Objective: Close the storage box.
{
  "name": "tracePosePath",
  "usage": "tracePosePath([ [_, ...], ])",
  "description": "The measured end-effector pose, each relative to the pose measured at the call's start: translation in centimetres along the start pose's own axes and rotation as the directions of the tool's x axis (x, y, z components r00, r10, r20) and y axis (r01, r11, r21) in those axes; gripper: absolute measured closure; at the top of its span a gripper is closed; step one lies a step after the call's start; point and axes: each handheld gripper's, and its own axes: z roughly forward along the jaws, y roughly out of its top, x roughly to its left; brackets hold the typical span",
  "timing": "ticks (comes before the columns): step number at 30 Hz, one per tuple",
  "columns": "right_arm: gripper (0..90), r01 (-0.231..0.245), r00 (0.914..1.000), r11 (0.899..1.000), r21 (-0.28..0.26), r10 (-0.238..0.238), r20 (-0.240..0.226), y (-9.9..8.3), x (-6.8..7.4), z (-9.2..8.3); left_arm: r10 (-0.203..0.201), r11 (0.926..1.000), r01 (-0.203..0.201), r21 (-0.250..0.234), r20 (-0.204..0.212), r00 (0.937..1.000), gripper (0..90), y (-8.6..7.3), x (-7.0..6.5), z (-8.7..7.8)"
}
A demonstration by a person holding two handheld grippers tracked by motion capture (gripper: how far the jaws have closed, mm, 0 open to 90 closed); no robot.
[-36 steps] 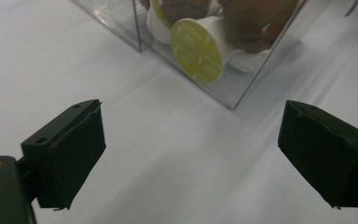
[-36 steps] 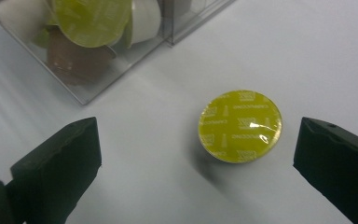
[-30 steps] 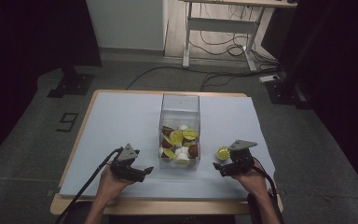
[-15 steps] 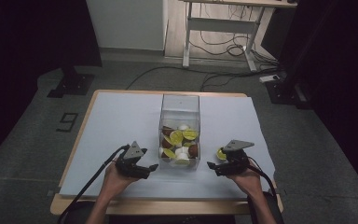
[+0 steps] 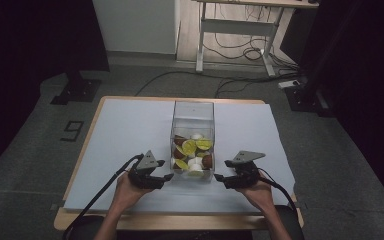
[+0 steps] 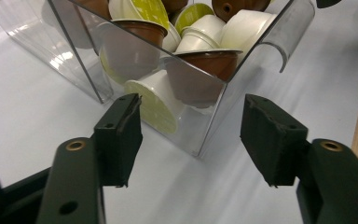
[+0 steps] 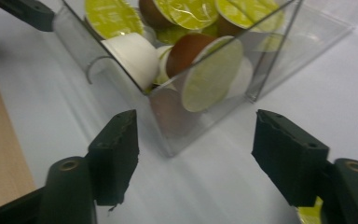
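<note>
1. High view: a clear plastic box [image 5: 193,131] stands upright near the middle of the pale sheet [image 5: 125,130] that covers the wooden table [image 5: 80,220]. Coffee capsules [image 5: 192,150] in lime green, white and brown lie heaped in the half of the box nearest the person. The left gripper [image 5: 164,177] rests in the left hand [image 5: 127,192] just left of the box's near corner, its tips pointing toward the box. The right gripper [image 5: 220,178] sits in the right hand [image 5: 257,192] just right of the box's other near corner, also pointing inward. Each is close to the box wall but apart from it.

2. Left gripper view: the left gripper [image 6: 191,135] has its jaws partly apart, and they have just been closing. Nothing is gripped; the near corner of the box [image 6: 205,140] stands beyond the gap, clear of both pads. Behind the wall lie a brown capsule [image 6: 203,77] and a white capsule with a green lid [image 6: 156,105].

3. Right gripper view: the right gripper [image 7: 193,149] has its jaws about half apart, and they too have just been closing, with nothing between the pads. The box corner [image 7: 165,133] lies ahead of the gap, untouched. Inside, against the wall, sit a brown capsule with a lime lid [image 7: 209,74] and a white capsule [image 7: 133,56]. A scrap of lime green [image 7: 310,215] shows just under the right-hand jaw; what it is I cannot tell.
</note>
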Motion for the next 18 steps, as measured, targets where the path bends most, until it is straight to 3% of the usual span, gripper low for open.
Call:
tracePosePath([
  [4, 40.1, 0.014, 0.9997, 1.000, 0.003, -0.014, -0.020, 0.14, 0.24, 0.20, -0.003, 1.0000, 0.003, -0.006, 0.005, 1.0000, 43.9, -0.01, -0.06, 0.12],
  [7, 51.9, 0.037, 0.9990, 0.999, 0.019, -0.037, -0.025, 0.35, 0.53, 0.46, -0.006, 0.9998, 0.006, -0.020, 0.015, 0.9999, 51.4, 0.02, -0.09, 0.14],
  [18, 66.4, 0.071, 0.9968, 0.997, 0.030, -0.070, -0.039, 0.84, 1.07, 0.77, -0.029, 0.9989, 0.031, -0.035, 0.050, 0.9983, 62.3, 0.18, -0.01, 0.23],
])
